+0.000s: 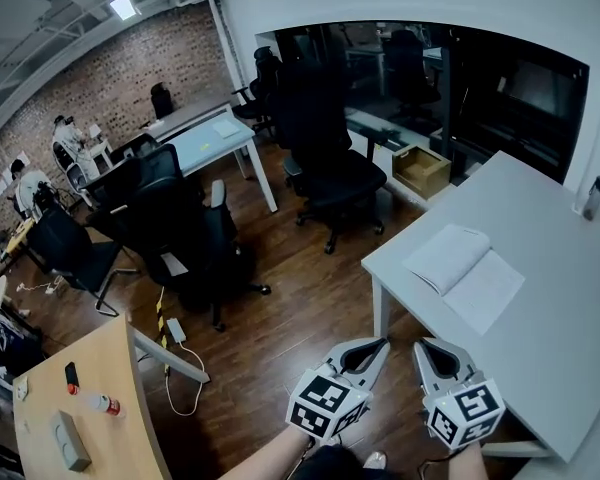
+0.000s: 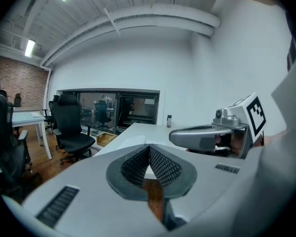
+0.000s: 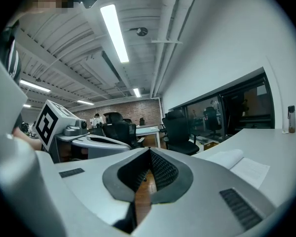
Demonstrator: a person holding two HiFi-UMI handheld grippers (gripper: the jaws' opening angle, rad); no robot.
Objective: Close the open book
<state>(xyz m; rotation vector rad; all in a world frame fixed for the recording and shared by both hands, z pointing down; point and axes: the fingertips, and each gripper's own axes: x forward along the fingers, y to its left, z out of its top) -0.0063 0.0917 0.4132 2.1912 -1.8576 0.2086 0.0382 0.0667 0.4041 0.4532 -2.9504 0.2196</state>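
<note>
We hold the grey left gripper (image 1: pixel 378 347) and grey right gripper (image 1: pixel 424 348) side by side, jaws together and empty. The open white book (image 1: pixel 465 275) lies near the left edge of the white table (image 1: pixel 570 333).

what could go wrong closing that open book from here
1. The left tongs and right tongs are both shut and short of the table. Shut tips may shove the flat open book rather than lift a cover.
2. It lies near the table's edge, so a push could slide it off.
3. Catching only the top pages could crease them.
</note>
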